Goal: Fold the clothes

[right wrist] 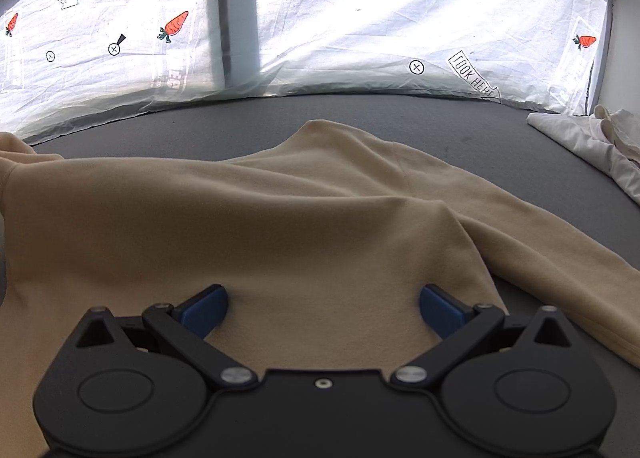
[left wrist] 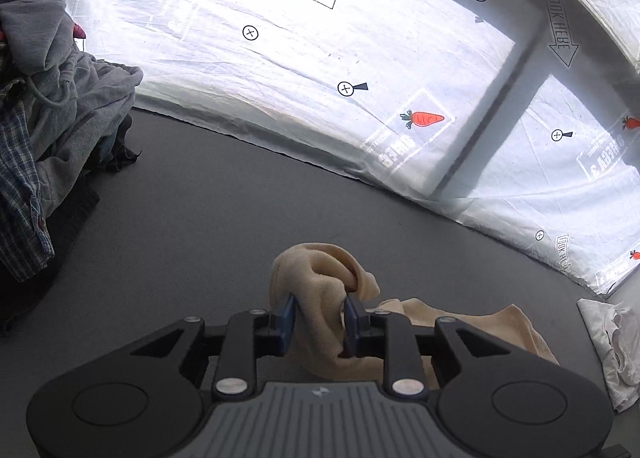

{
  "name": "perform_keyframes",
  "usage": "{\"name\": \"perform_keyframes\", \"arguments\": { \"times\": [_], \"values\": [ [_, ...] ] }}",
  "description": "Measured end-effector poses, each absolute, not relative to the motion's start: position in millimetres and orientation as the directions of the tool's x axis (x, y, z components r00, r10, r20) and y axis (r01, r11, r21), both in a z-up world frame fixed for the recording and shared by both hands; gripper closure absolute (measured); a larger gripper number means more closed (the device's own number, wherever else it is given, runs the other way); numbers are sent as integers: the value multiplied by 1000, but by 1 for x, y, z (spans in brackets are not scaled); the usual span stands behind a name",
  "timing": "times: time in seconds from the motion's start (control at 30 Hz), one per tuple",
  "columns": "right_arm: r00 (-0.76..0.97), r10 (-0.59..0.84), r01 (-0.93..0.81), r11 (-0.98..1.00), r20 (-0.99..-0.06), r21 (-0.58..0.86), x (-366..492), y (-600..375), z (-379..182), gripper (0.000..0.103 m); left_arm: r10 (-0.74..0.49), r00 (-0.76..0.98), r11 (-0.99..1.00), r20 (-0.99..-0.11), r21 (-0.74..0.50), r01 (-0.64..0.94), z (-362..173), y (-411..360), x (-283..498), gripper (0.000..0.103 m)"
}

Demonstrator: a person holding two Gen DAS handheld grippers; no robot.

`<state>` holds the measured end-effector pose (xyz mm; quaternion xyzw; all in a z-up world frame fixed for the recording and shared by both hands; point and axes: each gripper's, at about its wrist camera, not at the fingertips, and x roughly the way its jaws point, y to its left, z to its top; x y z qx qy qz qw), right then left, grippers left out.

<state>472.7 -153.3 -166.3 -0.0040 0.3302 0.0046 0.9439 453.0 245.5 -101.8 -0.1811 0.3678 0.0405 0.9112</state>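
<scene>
A beige sweatshirt [right wrist: 280, 217] lies spread on the grey table top [right wrist: 440, 117]. In the left wrist view a bunched fold of the same beige sweatshirt [left wrist: 320, 282] stands up between the blue pads, and my left gripper [left wrist: 319, 318] is shut on it, lifted off the table. The rest of the garment trails down to the right. My right gripper [right wrist: 323, 306] stands open just over the sweatshirt's body, its blue pads wide apart with flat fabric beneath them. One sleeve runs off to the right.
A heap of clothes, with a grey hoodie [left wrist: 60, 89] and a plaid shirt [left wrist: 20, 197], sits at the left. Folded white cloth [right wrist: 592, 145] lies at the right edge, also white cloth [left wrist: 612, 346]. A white printed sheet [left wrist: 320, 57] backs the table.
</scene>
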Motion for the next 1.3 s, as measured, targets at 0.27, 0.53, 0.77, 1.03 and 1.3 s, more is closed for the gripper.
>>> {"name": "perform_keyframes", "arguments": {
  "times": [0.27, 0.53, 0.77, 1.03, 1.3],
  "values": [
    [782, 6, -12, 1000, -623, -5, 473, -153, -166, 0, -36, 697, 884, -716, -348, -311, -111, 285, 454, 49],
    [782, 6, -12, 1000, -623, -4, 472, -153, -167, 0, -189, 600, 941, -777, -318, -116, -143, 261, 522, 42],
    [782, 6, -10, 1000, -624, -4, 473, -152, -167, 0, -270, 480, 930, -834, -356, -95, -199, 251, 557, 45],
    [782, 5, -9, 1000, -624, -3, 472, -152, -167, 0, -95, 665, 815, -741, -441, -376, -147, 310, 490, 91],
    [781, 5, -8, 1000, -624, -2, 472, -152, -167, 0, 212, 583, 762, -784, -242, -601, -94, 335, 391, 87]
  ]
}}
